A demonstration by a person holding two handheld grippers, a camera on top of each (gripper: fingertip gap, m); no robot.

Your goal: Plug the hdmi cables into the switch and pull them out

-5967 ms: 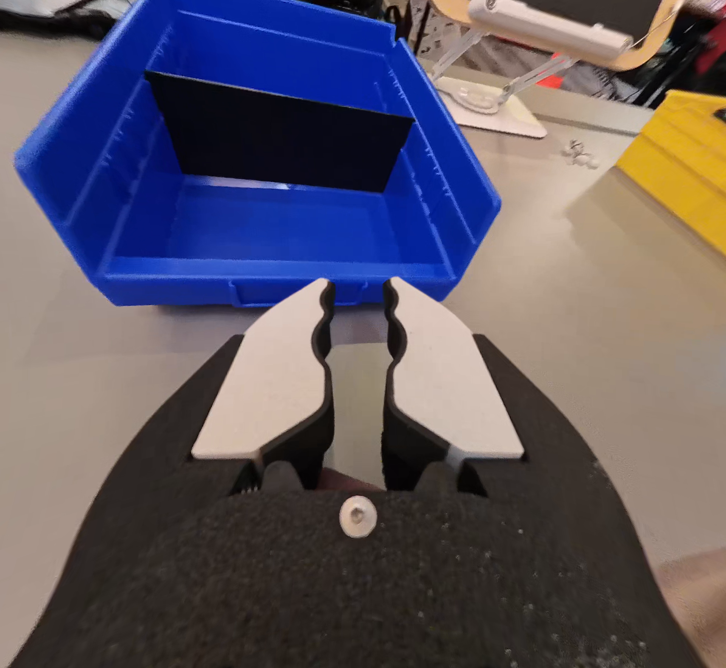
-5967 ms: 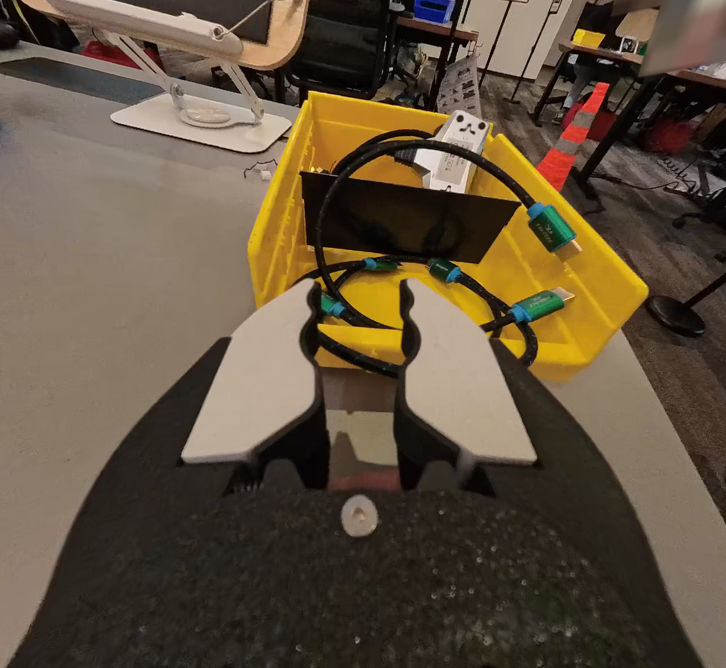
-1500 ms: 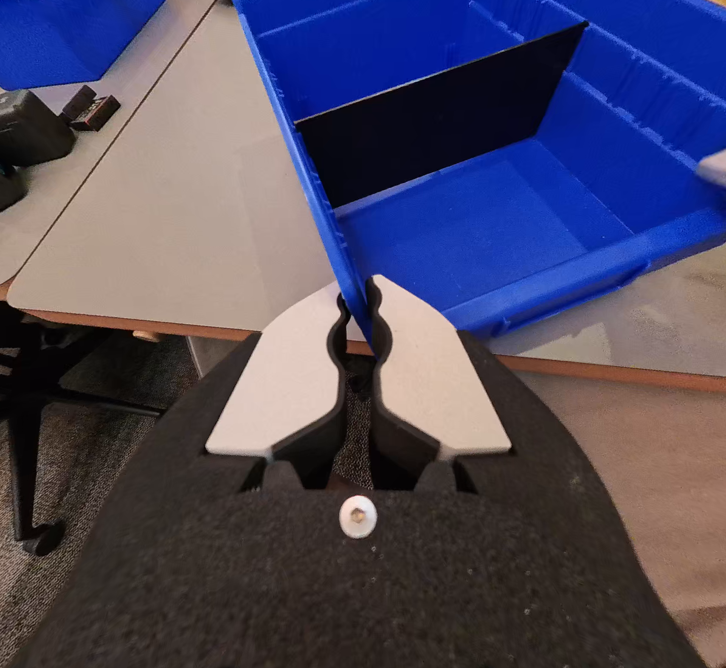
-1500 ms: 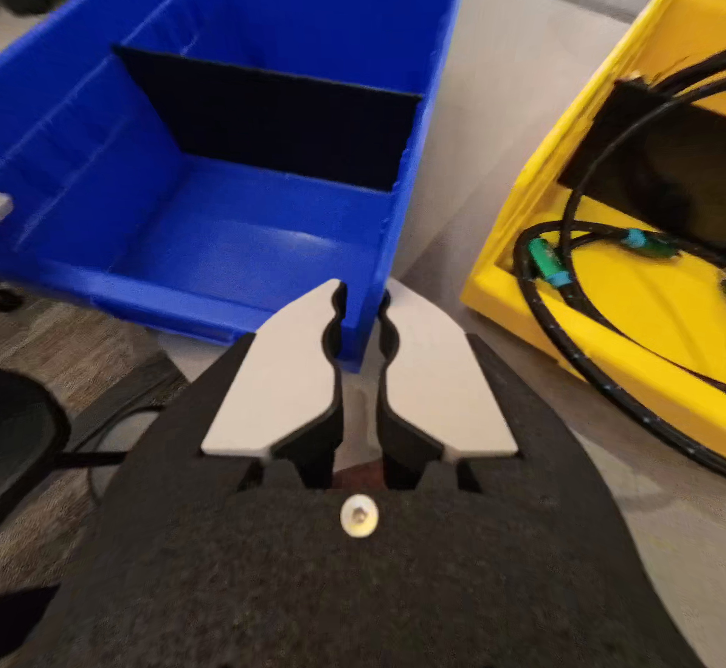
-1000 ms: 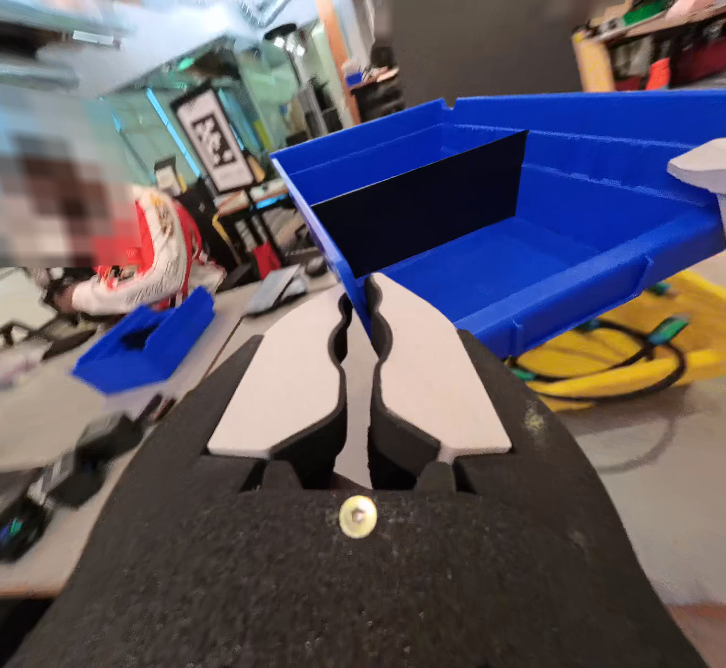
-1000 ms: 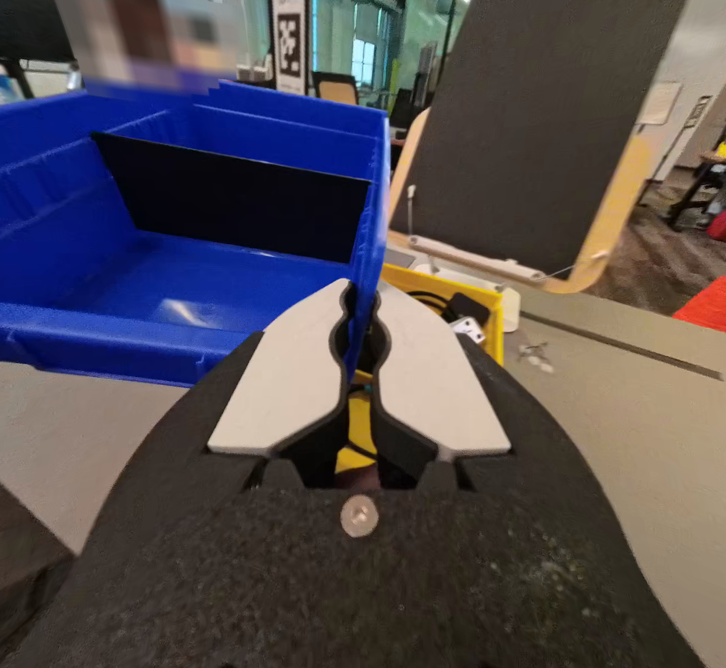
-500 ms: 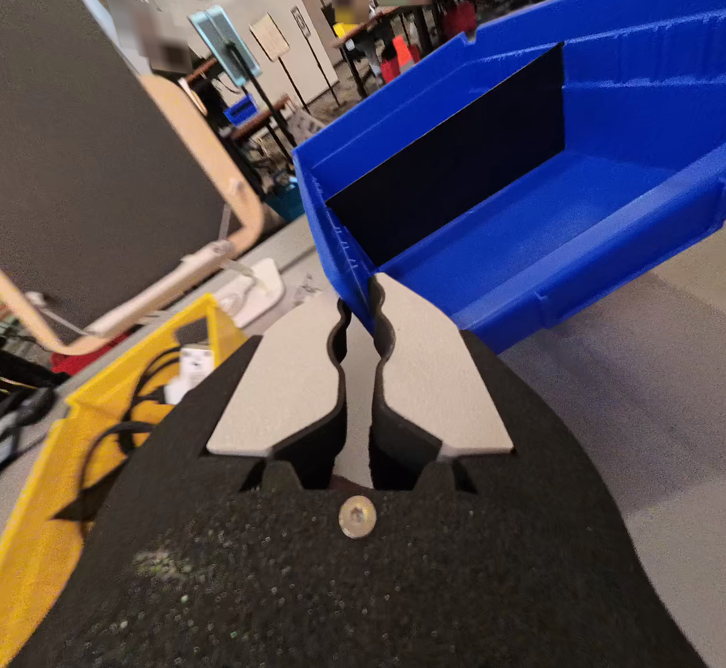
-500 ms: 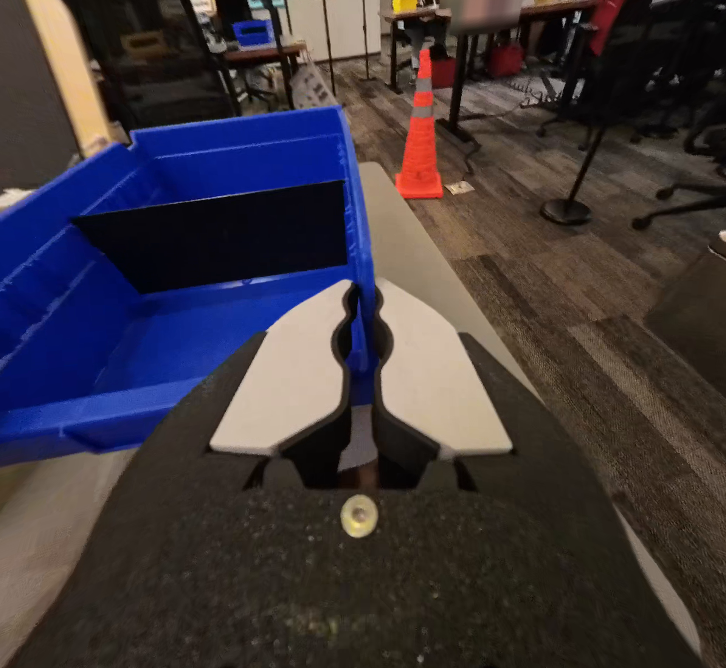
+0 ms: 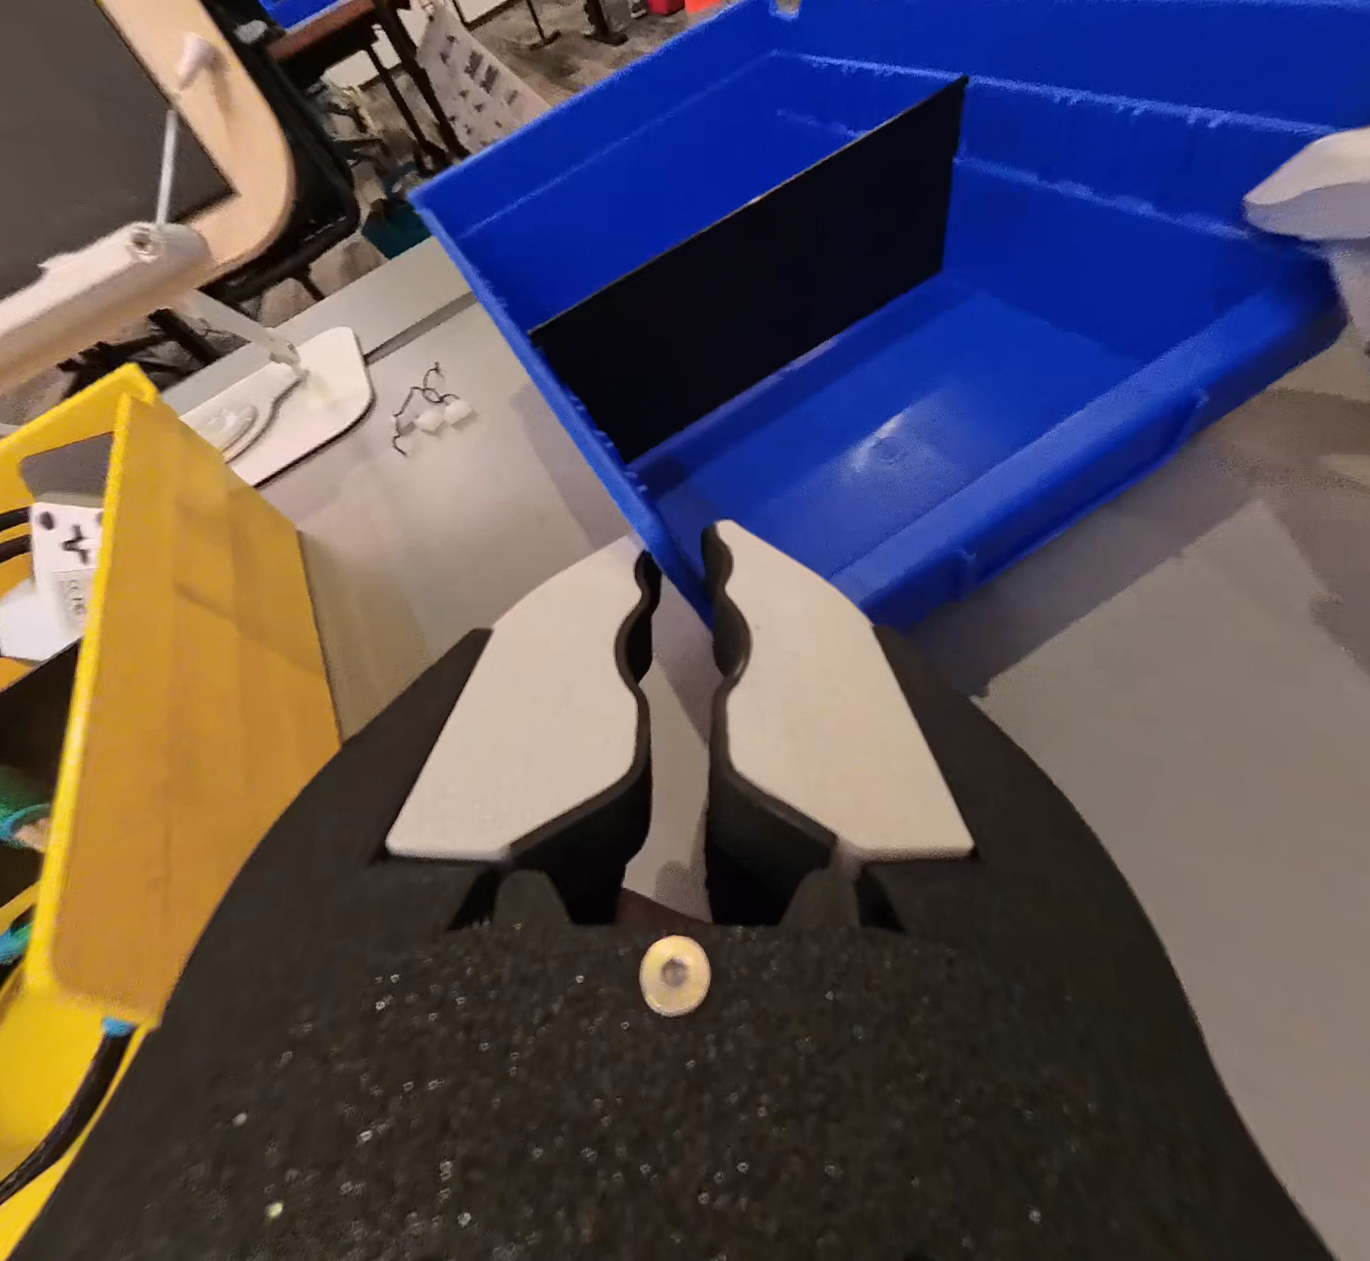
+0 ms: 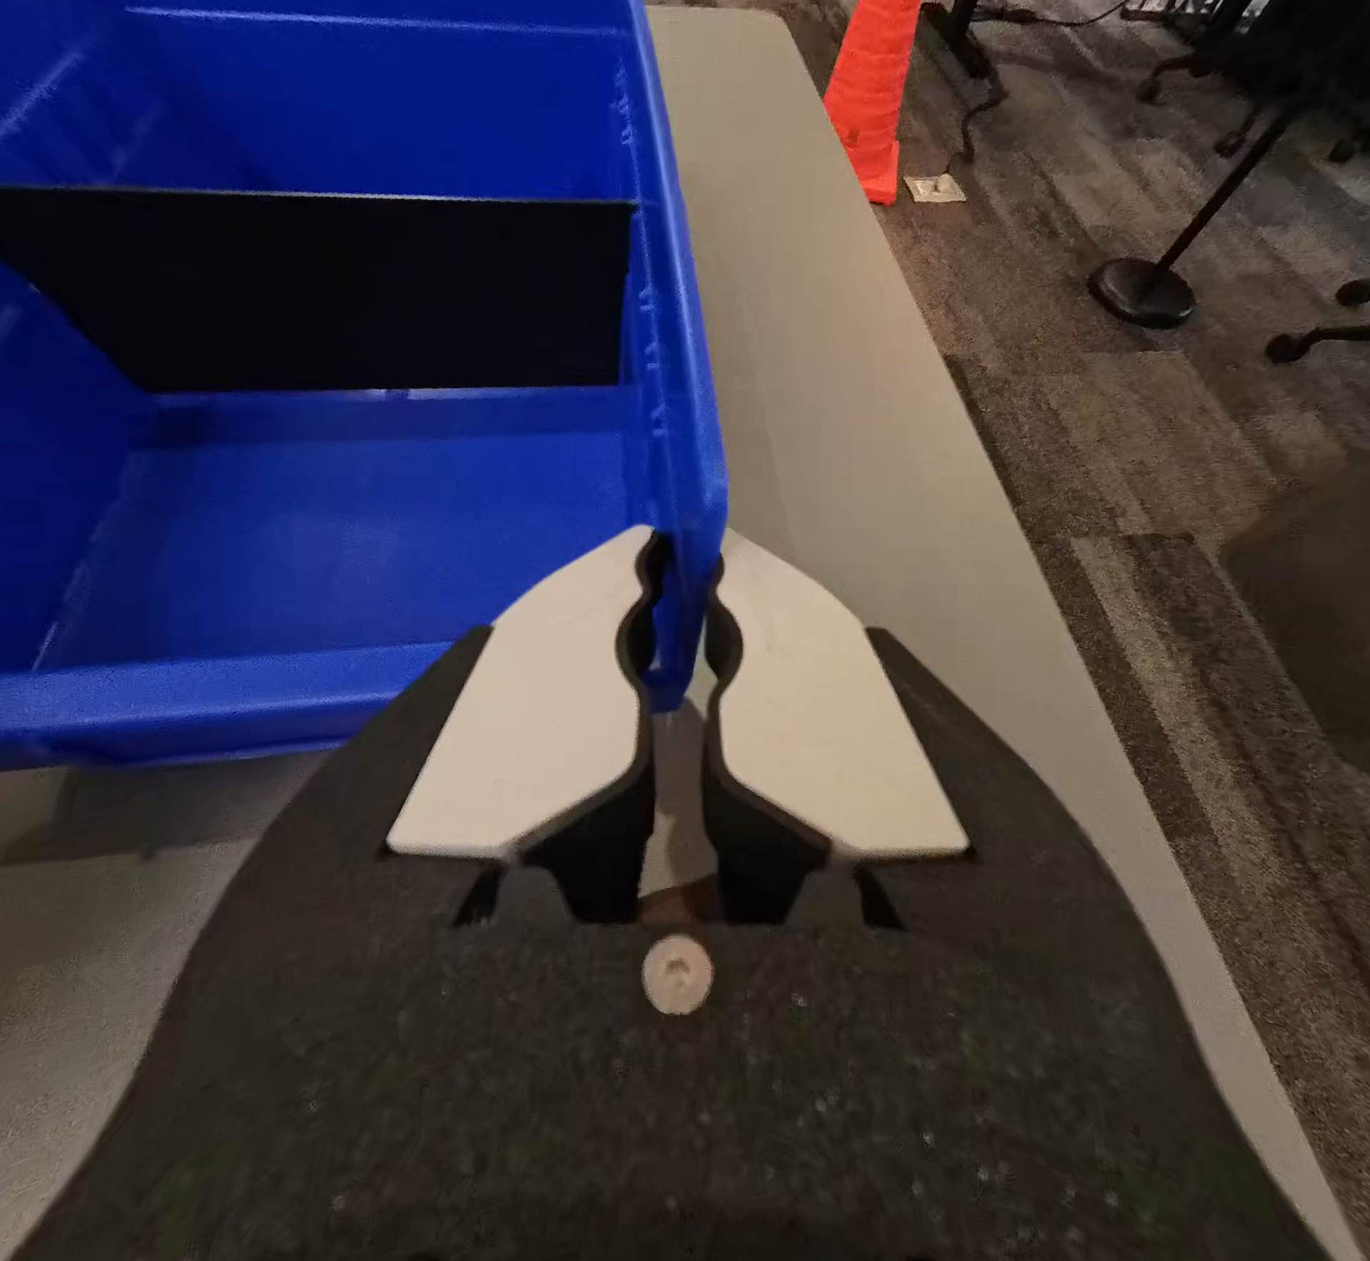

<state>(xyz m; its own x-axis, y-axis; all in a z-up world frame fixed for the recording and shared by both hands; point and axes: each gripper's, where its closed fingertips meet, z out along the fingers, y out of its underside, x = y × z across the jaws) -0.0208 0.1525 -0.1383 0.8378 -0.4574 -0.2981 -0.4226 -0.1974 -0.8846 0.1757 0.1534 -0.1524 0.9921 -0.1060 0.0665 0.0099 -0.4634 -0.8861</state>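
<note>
We are gripping a blue bin by its two side walls. Our left gripper is pinching the front corner of the left wall, jaws nearly closed on it; our right gripper is clamping the right wall near its front, jaws narrowed onto the plastic. A black divider is standing across the bin, and the near compartment is showing only bare blue floor. The bin is sitting over a grey table. To our left a yellow bin is holding black cables and a white device; whether that is the switch we cannot tell. An orange cone is standing on the carpet beyond the table edge.
</note>
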